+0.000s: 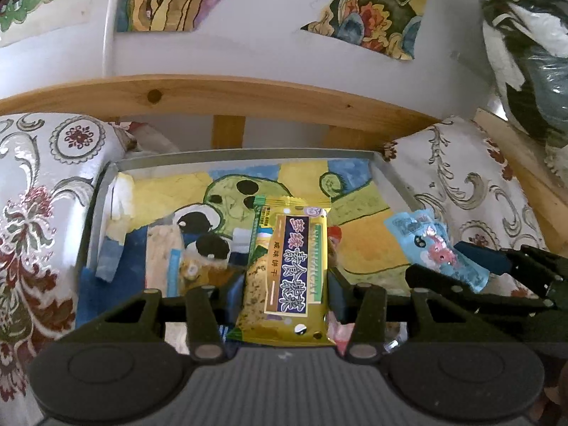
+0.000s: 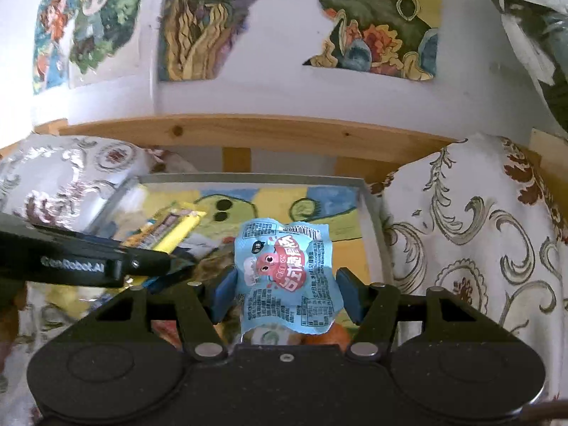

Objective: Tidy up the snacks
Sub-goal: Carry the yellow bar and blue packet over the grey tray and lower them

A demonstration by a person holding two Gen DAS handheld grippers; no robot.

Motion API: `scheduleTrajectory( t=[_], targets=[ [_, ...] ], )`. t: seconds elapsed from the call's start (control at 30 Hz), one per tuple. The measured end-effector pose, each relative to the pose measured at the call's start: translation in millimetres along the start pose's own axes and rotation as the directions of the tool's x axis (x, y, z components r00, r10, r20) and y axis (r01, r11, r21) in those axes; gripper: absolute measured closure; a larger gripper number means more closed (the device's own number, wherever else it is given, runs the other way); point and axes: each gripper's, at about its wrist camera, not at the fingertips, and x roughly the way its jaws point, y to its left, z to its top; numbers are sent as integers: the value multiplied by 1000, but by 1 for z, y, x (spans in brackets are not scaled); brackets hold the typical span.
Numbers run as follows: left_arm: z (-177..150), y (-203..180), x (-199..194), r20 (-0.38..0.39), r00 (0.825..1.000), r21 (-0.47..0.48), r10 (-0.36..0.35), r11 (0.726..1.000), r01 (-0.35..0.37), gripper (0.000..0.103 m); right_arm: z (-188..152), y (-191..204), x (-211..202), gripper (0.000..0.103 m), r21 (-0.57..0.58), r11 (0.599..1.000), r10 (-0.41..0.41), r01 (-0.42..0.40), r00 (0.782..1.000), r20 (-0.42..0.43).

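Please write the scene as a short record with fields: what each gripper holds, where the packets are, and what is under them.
left gripper: shut on the yellow biscuit packet
right gripper: shut on the blue snack packet
container: clear tray with a painted cartoon sheet on its bottom
position: both packets are held over the tray, yellow to the left of blue
surroundings: patterned cloth on both sides, wooden rail behind
loose snacks in tray: cannot tell
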Motion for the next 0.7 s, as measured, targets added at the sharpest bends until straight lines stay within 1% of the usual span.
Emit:
scheduleTrajectory(
  t=[0.07,0.13,0.3,0.7],
  targets=[
    [2,0,7,-12,1000,2,4,1000,-4,51,-2,-1,9,40,-8,1000,-13,13,1000,-14],
    [4,0,13,-27,1000,-1,9,1000,-9,51,-5,-3,16,40,13,1000,-11,12,999,-35],
    [6,-1,20,-41,999,12,9,1000,-8,51,-12,-2,29,40,21,1000,-19,20,998,-67],
    [9,-3,25,-57,998,7,2,1000,-1,51,-11,-4,43,39,59,998,-34,39,996,-84]
  ],
)
